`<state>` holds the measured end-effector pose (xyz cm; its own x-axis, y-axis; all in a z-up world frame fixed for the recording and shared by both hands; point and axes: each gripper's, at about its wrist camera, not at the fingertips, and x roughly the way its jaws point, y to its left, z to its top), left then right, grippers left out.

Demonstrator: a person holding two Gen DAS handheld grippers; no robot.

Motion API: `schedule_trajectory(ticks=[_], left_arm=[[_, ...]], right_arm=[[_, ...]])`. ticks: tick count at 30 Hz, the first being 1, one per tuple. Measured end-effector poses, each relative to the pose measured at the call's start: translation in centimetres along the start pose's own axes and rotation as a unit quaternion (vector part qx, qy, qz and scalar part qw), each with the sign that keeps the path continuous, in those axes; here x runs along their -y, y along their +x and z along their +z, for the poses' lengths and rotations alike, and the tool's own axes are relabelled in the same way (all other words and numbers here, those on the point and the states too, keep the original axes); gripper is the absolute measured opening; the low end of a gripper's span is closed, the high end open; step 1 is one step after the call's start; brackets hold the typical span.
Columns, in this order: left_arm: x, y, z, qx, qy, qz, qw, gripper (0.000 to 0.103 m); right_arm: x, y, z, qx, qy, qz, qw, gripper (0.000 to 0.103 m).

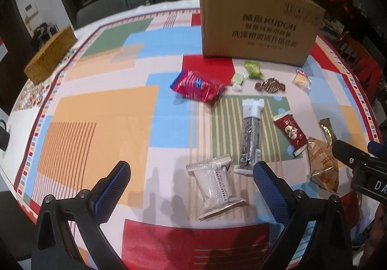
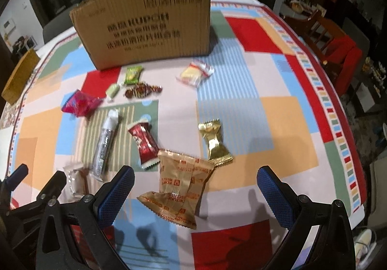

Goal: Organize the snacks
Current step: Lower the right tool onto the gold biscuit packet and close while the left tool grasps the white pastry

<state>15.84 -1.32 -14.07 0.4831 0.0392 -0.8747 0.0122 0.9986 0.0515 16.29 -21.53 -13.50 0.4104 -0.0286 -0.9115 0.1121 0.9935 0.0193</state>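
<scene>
Blue-padded fingers of the left gripper stand wide apart with nothing between them, hovering over the tablecloth. Just ahead of them lies a white packet, its far corner touching the near end of a long dark bar that points toward the cardboard box.

Taking that box as the landmark: directly in front of it sit 2 green sweets, a brown twist-wrapped candy and a pale yellow packet. Nearer than these and left of the bar is a red-and-blue packet. Nearer again, right of the bar, lies a dark red packet.

On the right, the right gripper is also spread open and empty, poised over a tan biscuit packet lying between its fingers on the cloth. A small gold packet lies just beyond it, toward the box. Well left of the box, at the table's edge, stands a woven yellow box.
</scene>
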Motion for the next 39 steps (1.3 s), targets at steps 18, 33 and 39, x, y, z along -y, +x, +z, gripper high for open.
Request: schedule_trajectory(ticks=[18, 33, 39], left_arm=[[-0.6, 3.7, -0.3, -0.082, -0.020, -0.024, 0.9962, 0.103], [-0.5, 5.2, -0.9, -0.113, -0.027, -0.047, 0.9921, 0.056], [-0.1, 4.9, -0.9, -0.111, -0.023, -0.072, 0.9910, 0.032]], right_arm=[[-0.3, 4.2, -0.1, -0.085, 0.018, 0.002, 0.996, 0.097], [-0.9, 7.0, -0.4, -0.129, 0.023, 0.011, 0.991, 0.068], [-1.8, 7.4, 0.0, -0.121, 0.003, -0.010, 0.993, 0.050]])
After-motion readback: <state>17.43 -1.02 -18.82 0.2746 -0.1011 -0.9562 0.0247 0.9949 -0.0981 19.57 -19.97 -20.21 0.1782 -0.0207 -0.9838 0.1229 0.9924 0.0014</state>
